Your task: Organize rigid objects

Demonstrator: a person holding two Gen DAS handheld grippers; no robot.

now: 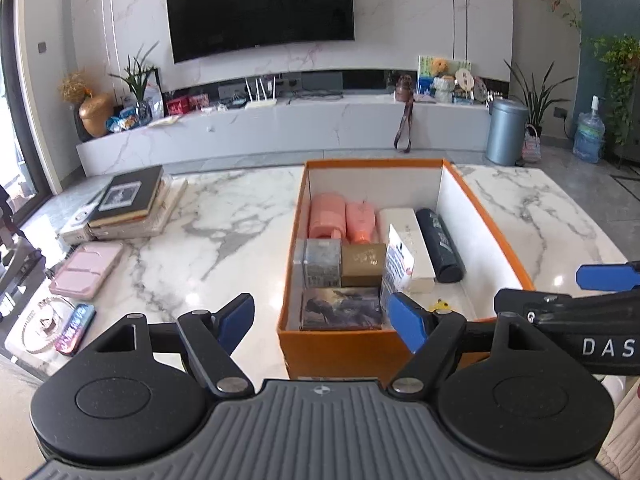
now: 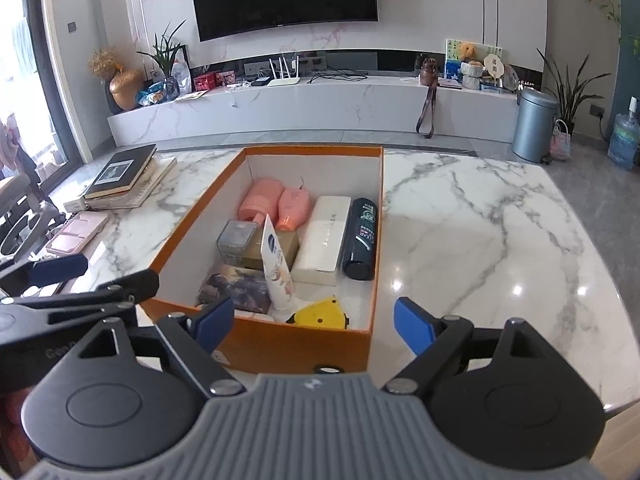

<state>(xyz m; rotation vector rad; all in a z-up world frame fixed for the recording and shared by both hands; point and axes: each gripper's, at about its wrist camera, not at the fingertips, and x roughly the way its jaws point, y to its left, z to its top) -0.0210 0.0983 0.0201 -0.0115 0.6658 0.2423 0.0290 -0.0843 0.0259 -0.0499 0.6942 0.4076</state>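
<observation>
- Orange box (image 2: 280, 344), centre frame on marble table (image 2: 480, 240): packed with bottles, cartons.
- Left gripper (image 1: 326, 322): jaws wide, empty.
- Right gripper (image 2: 314, 326): jaws wide, empty.

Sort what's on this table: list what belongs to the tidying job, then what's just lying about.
Job: orange box, dark bottle, white case, yellow tape measure, tube.
Lying about: stacked books, pink case.
</observation>
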